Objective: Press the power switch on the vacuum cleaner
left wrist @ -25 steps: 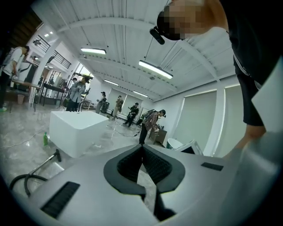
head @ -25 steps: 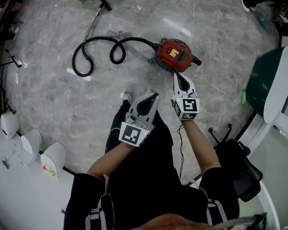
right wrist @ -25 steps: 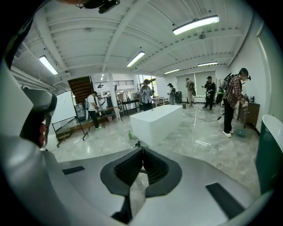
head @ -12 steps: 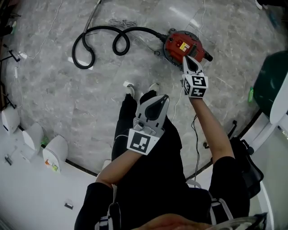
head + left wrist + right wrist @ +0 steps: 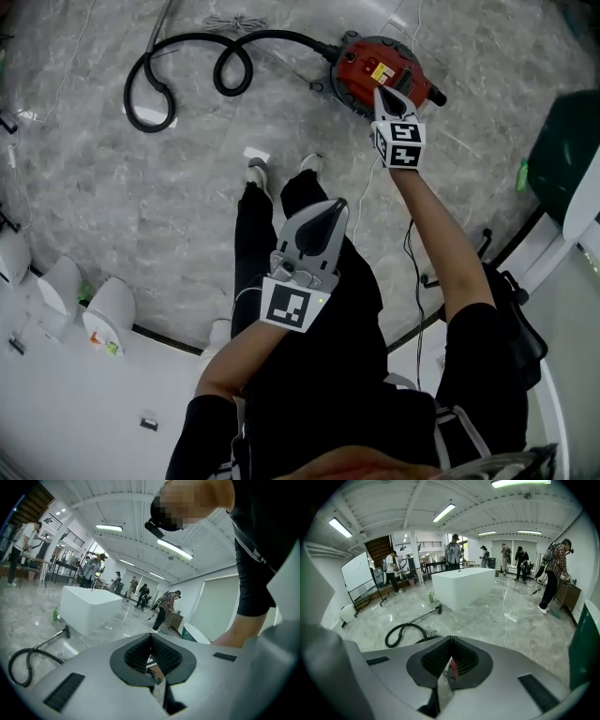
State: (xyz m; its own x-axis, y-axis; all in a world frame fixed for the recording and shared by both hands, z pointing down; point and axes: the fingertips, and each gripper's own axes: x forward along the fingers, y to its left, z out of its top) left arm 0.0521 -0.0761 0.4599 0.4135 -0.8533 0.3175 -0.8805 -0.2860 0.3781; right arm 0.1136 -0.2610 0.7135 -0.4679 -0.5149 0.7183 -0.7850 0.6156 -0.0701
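Grey and clenched on nothing, the left claw [image 5: 336,208] is held idle over the person's lap. Farther out, the right claw [image 5: 379,93], likewise clenched and empty, is poised tip-first over the red vacuum cleaner [image 5: 361,58] on the marble floor [image 5: 178,197]. The press seems at hand but is not confirmed. Since half a second ago, the right claw has been carried further onto the cleaner's top.

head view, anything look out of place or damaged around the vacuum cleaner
Nothing looks damaged or spilled. The vacuum cleaner sits on the floor with its hose lying in loose loops beside it. The only stray thing is a small white scrap on the floor by the person's shoes.
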